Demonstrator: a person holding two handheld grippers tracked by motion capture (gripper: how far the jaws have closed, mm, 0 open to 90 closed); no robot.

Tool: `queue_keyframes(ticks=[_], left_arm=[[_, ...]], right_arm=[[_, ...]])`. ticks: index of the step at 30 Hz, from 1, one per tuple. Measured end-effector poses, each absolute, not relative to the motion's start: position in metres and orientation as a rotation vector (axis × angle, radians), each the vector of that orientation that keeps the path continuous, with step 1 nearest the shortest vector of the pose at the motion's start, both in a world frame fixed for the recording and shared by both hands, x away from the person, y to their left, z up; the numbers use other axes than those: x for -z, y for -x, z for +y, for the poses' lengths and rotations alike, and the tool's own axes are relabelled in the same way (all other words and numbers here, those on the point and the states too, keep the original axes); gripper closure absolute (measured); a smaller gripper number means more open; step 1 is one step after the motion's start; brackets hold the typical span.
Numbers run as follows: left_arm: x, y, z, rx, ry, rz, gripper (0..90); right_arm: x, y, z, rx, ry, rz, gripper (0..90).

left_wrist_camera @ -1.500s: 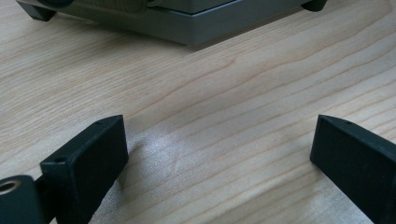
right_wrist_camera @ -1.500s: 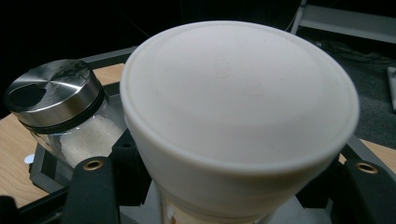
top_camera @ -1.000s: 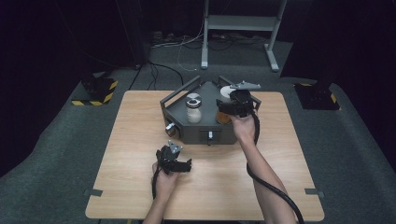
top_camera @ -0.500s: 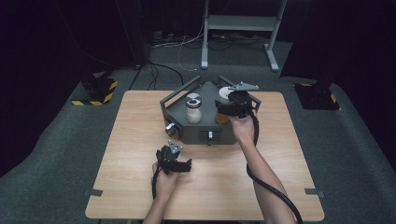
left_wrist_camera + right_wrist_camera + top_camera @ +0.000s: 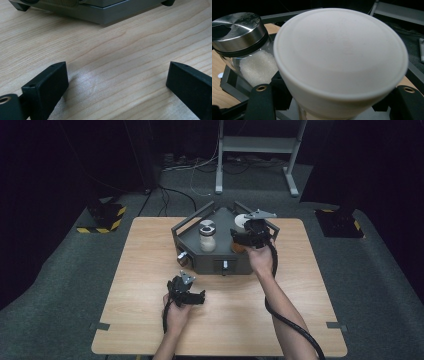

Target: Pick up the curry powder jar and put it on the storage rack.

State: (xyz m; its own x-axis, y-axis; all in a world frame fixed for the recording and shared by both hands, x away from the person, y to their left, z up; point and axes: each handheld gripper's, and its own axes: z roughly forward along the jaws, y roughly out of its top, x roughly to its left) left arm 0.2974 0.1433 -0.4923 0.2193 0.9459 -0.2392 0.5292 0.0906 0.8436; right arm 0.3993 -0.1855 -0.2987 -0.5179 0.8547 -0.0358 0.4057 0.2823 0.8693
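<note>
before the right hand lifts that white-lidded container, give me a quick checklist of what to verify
1. Right gripper shut on the white-lidded container: ok, jaws flank it on both sides.
2. Glass jar free of the container: cannot tell, it stands very close beside it.
3. Grey rack rails out of the lift path: cannot tell.
4. Left gripper out of the way: ok, open over bare table, holding nothing.
5. Container lid seated: ok, it looks flush.
</note>
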Motion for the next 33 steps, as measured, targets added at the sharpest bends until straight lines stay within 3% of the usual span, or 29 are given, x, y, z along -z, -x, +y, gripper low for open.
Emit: queue_keyframes(ticks=[14, 21, 33], left_arm=[[0.492, -0.297, 0.143, -0.564, -1.565, 1.434, 4.0], [0.492, -0.297, 0.143, -0.564, -1.566, 1.434, 4.0], [0.492, -0.297, 0.143, -0.563, -1.562, 1.436, 3.9]], right_arm=[[0.299, -0.400, -0.186, -1.172, -1.128, 2.051, 33.6], [0.299, -0.399, -0.198, -1.233, -1.149, 2.033, 21.0], [0.299, -0.391, -0.213, -1.267, -1.106, 2.046, 17.6]])
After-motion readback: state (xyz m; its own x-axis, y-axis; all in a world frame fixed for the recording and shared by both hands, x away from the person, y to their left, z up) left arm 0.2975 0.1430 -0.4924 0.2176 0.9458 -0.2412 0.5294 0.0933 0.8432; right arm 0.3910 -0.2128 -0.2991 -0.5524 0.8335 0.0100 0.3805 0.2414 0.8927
